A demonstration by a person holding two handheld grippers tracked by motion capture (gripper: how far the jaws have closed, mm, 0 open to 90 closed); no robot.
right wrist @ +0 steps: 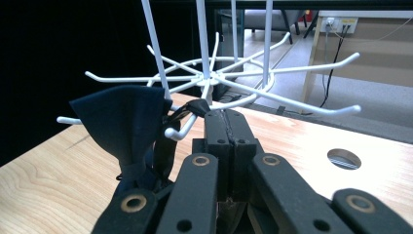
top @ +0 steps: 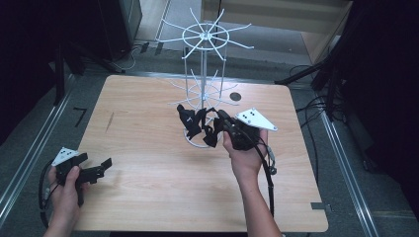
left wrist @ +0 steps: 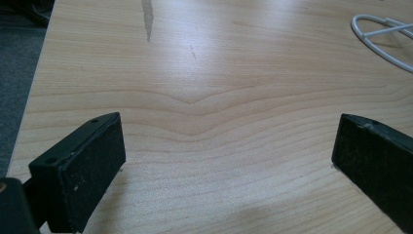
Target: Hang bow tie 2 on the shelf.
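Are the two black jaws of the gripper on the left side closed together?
No: in the left gripper view the left gripper has its jaws standing far apart, with bare wooden table between them and nothing held.

Rack at the far middle of my tabletop (top: 148,197), my two grippers on either side of the near half.

The wire rack (top: 203,74) stands toward the back centre, its base ring (top: 197,143) on the tabletop. A bow tie (right wrist: 122,122) hangs on a lower hook, at the rack's near side. My right gripper (right wrist: 226,126) sits just right of it, at that hook. My left gripper (top: 101,165) lies well apart, at the near left corner. A round hole (top: 235,96) lies right of the rack.
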